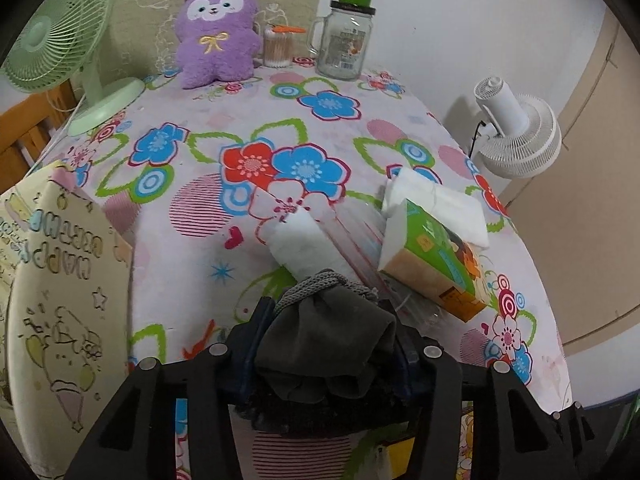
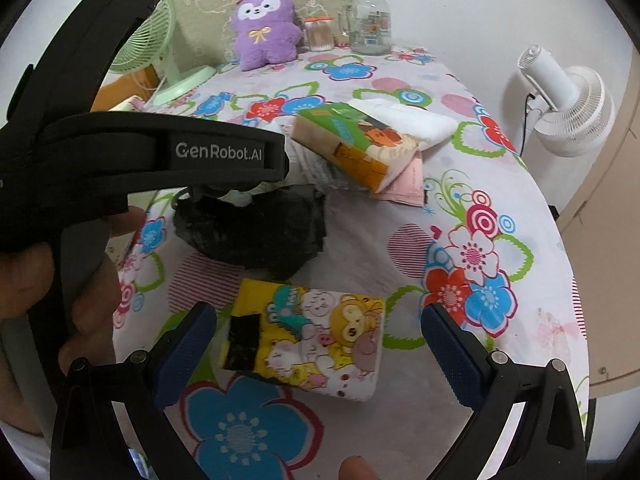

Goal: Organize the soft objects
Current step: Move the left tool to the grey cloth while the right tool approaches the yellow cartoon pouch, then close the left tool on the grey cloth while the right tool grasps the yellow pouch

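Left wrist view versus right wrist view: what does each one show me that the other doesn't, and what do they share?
Only the left wrist view shows the left gripper clamped on the grey cloth, and the cream cartoon bag. Only the right wrist view shows the yellow cartoon tissue pack between the open right gripper, and the black bundle. Both show the purple plush, glass jar and green tissue pack.
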A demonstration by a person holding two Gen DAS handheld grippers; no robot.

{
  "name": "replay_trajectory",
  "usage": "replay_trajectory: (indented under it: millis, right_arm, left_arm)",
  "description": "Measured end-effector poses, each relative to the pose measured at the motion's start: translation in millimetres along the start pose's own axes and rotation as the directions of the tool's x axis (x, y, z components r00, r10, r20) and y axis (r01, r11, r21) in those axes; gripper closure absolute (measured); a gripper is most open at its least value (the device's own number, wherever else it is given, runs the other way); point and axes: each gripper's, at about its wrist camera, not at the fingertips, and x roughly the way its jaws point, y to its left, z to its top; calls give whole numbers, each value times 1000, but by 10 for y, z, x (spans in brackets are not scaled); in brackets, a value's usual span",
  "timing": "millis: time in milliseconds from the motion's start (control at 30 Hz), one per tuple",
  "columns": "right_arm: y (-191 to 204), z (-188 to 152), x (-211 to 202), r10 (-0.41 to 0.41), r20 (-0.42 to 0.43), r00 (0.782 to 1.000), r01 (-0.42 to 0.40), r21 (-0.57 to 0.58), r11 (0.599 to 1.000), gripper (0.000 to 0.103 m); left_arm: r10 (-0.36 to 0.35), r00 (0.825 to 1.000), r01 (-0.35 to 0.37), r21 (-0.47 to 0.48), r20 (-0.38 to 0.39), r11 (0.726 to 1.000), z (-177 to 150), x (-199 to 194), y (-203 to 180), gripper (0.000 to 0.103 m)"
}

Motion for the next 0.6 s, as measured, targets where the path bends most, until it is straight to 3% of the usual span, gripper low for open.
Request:
replay_trajectory:
  millis: [300, 400, 600]
  right_arm:
    - [133, -73, 167, -66, -34, 997, 64, -33, 997, 1]
    - [151, -89, 164, -108, -12, 994, 107, -64, 992, 23]
    - [54, -76, 127, -72, -8, 997, 72, -31, 997, 25]
  left_arm:
    - [23, 999, -23, -2, 22, 1000, -8, -77, 48, 51]
    - [18, 1000, -18, -3, 25, 1000, -8, -98, 54, 51]
    - [15, 999, -15, -7, 40, 1000, -11, -180, 57, 51]
